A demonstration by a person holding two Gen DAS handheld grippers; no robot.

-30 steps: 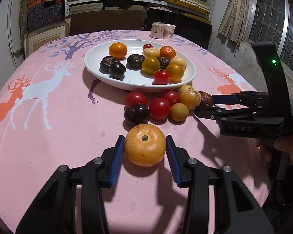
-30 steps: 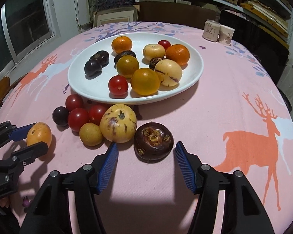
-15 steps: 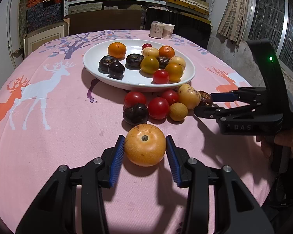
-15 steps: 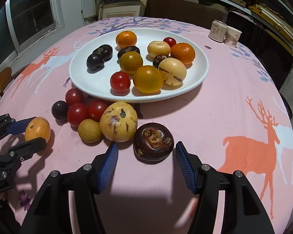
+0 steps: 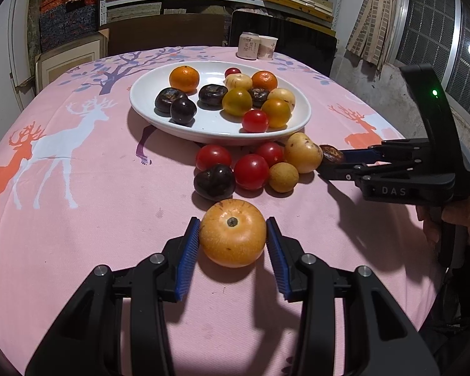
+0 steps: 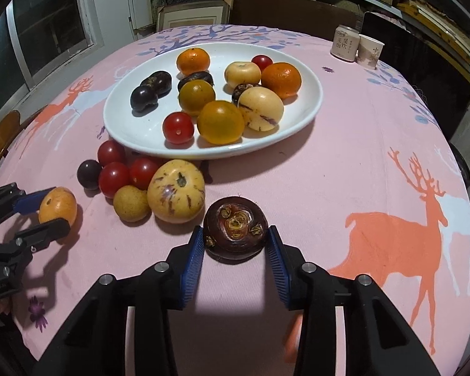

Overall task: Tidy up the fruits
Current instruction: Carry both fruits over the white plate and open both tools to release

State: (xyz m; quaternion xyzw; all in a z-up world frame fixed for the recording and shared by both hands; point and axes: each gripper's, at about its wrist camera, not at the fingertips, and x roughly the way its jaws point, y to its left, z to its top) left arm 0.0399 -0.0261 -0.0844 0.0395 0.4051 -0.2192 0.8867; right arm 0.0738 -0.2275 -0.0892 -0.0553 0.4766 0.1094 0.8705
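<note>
Right gripper (image 6: 235, 244) fingers closed in, now touching dark fruit (image 6: 235, 230) between them

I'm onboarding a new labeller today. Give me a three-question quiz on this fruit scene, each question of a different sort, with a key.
1. True or false: the left hand-held gripper has its blue pads against the orange fruit.
2. Multiple choice: the right hand-held gripper is closed around which item? A) a red tomato B) the dark brown fruit C) the drink can
3. Fill in: the speckled yellow fruit beside the dark brown fruit rests on the pink ____, not in the white plate.

Key: 1 true; 2 B; 3 tablecloth.
</note>
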